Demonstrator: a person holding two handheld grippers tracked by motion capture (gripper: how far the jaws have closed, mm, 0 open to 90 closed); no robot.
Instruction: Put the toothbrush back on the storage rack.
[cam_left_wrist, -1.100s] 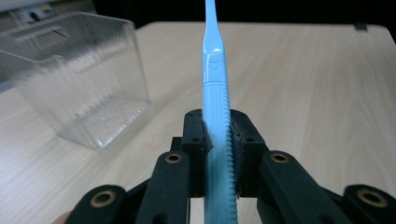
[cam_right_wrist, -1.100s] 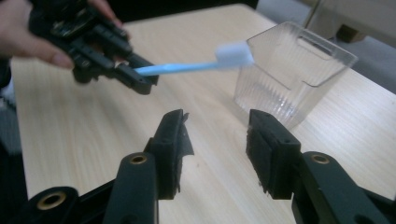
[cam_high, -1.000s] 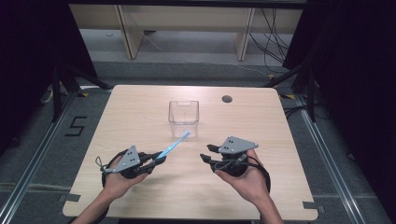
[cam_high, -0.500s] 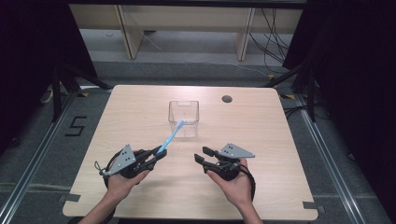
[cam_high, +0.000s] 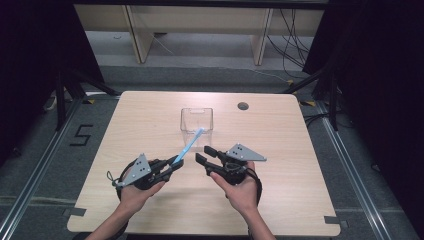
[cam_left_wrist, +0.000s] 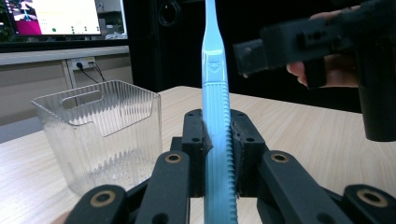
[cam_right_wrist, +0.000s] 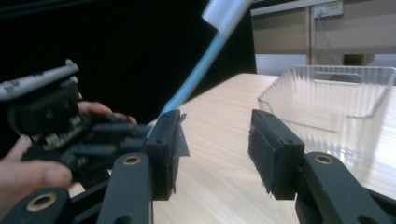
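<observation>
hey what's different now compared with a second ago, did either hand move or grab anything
The right gripper has slid left across the table toward the blue toothbrush; its jaws have just been opening and stand open with nothing between them. The left gripper kept its place and stays shut on the toothbrush handle, bristles up toward the clear container, which has not moved.

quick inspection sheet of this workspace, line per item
surface: pale wooden table, round hole near its far edge
job's things: blue toothbrush, bristle end raised toward the clear ribbed container; container upright
clutter: nothing seen
grippers: left gripper shut on the toothbrush handle; right gripper open, nothing between its fingers, beside the toothbrush, jaws just opening
cables: several hang by the shelving behind the table
surroundings: dark curtains both sides, floor marked 5
</observation>
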